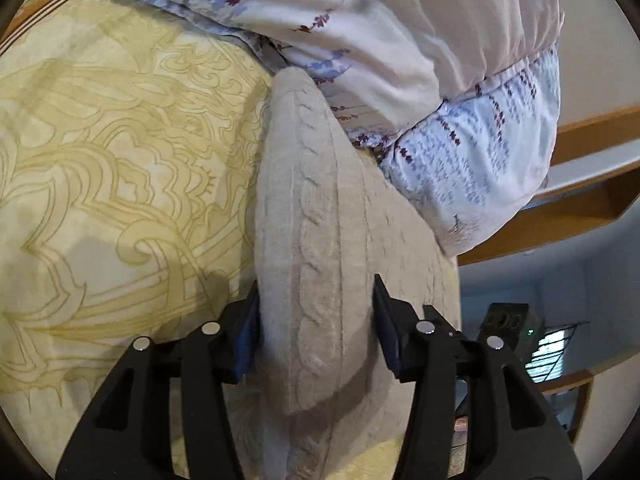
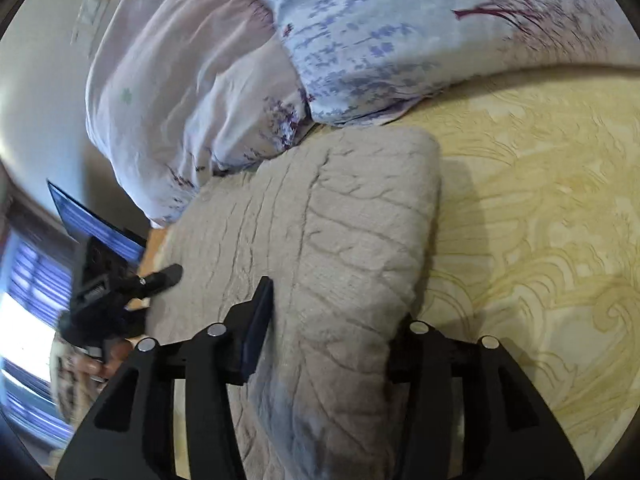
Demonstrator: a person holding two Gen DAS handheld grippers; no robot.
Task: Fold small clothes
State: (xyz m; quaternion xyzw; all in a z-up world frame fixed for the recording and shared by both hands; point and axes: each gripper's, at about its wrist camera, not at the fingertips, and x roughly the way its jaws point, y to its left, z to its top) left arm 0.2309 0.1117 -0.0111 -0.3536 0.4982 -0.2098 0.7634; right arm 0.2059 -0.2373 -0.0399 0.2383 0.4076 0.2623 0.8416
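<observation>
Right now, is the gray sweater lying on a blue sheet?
No, the gray sweater lies on a yellow patterned sheet; the blue flowered fabric is the quilt bunched up behind it.

left gripper (image 1: pixel 316 320) jaws clamp beige knit garment (image 1: pixel 320 208) | yellow bedsheet (image 1: pixel 120 160) beneath | floral duvet (image 1: pixel 400 40) beyond

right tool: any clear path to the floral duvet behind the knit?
Probably not yet. The right tool is shut on the beige knit garment, whose bulk lies between it and the floral duvet. It would need to release first.

Bedroom — patterned bedsheet (image 1: pixel 100 152), floral duvet (image 1: pixel 400 40).
</observation>
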